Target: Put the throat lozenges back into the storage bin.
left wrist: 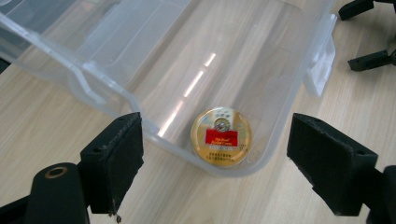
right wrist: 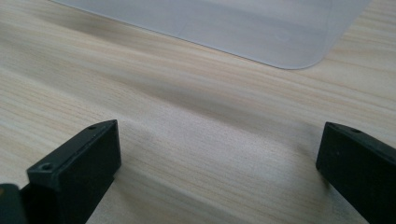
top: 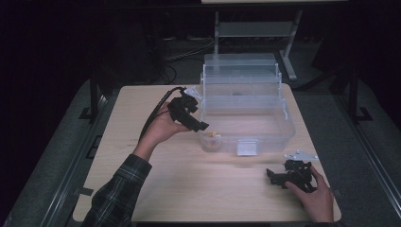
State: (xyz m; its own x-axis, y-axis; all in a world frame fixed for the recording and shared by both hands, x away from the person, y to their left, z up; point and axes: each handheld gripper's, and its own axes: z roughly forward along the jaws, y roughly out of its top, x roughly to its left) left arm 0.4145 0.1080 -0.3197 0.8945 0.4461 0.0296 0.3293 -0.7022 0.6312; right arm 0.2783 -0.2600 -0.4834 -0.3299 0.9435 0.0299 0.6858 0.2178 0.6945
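- Clear plastic bin [top: 279,124] sits at the table's [top: 156,189] far edge, lid up; inside, a gold-lidded round tin [left wrist: 221,135] lies flat in its near left corner.
- Left gripper [top: 202,126] hovers over that corner, jaws spread wide, holding nothing.
- Right gripper [top: 269,176] rests low by the table's near right corner, jaws apart, empty.

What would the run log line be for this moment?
left hand-held gripper: open, above gold-lidded cup in clear bin corner | right hand-held gripper: open, low over table
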